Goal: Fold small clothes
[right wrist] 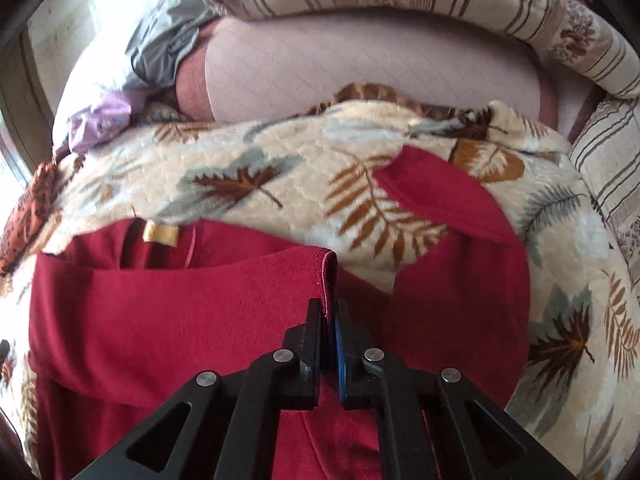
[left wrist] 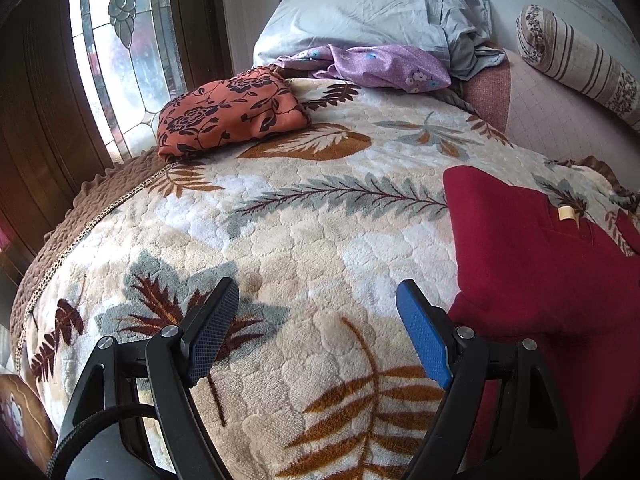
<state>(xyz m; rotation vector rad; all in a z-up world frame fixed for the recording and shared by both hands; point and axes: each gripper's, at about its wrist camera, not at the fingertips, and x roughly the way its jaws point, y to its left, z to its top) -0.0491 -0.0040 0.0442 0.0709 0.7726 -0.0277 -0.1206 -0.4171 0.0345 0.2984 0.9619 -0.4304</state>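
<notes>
Right gripper (right wrist: 329,314) is clamped on the red garment's (right wrist: 180,304) hem; left gripper (left wrist: 316,320) hangs wide open just beside that garment.

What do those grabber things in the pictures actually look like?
Each pair of tongs is matte black plastic with triangular cut-outs and round silver pins at the joints. On the left tongs, one pad is bright blue and finely textured, the other dark and cross-hatched, with a black cable below. The right tongs look alike, with a blue pad.

red garment (right wrist: 160,312), leaf-patterned cream blanket (left wrist: 304,240)
</notes>
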